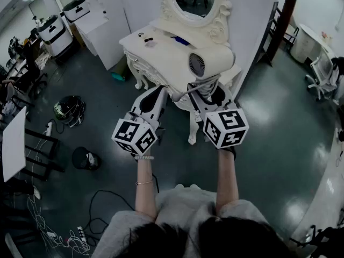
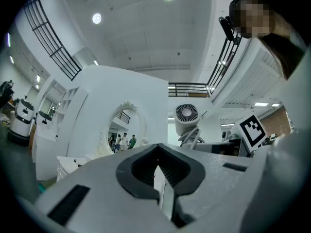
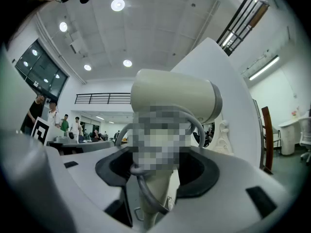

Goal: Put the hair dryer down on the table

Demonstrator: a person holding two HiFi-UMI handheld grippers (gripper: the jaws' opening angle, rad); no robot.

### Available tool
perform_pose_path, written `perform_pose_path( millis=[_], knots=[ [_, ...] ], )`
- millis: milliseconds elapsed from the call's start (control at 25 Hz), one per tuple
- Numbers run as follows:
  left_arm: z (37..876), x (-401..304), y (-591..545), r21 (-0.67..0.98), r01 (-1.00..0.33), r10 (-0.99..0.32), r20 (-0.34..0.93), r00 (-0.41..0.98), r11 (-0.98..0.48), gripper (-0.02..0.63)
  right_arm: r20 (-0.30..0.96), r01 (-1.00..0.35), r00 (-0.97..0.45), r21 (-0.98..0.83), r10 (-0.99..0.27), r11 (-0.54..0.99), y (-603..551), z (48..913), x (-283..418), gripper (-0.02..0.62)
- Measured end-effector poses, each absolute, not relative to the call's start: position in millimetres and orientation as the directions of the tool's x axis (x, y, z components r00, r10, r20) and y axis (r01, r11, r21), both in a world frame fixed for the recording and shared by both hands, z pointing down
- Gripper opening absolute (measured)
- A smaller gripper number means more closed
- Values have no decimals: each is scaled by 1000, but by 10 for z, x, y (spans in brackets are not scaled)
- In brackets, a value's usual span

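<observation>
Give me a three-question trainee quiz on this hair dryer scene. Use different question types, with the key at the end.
1. True or false: the hair dryer already lies flat on the dressing table.
2. Fill in: between its jaws, the left gripper holds ____.
3. Multiple choice: the right gripper grips the hair dryer by its: A) handle B) rear grille C) nozzle.

Key: 1 false; 2 nothing; 3 A.
</observation>
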State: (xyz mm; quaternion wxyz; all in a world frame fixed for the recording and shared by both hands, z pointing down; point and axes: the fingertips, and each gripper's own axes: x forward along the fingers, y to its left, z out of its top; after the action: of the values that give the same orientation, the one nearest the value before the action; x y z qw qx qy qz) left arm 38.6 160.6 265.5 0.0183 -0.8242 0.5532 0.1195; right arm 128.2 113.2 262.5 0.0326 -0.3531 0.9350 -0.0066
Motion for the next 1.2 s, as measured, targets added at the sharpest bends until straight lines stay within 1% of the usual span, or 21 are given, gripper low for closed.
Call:
perform_pose_path(
  millis=[440,840,1200],
  knots=[
    [2682,448,1363,111,-916,-911,-203,358,-385,5,-27,-660,-750,-36,-661,750,874,2687,1322,241],
    [2904,584,1122,162,-926,-934,-164,316,-341,5,32,-642,-766,-81,-642,763,606,2938,1482,241],
    [3082,641,833,196,-911,-929,-146,340,-364,5,82,-657,-754,-100,-652,747,364,3154,1514,241]
  ],
)
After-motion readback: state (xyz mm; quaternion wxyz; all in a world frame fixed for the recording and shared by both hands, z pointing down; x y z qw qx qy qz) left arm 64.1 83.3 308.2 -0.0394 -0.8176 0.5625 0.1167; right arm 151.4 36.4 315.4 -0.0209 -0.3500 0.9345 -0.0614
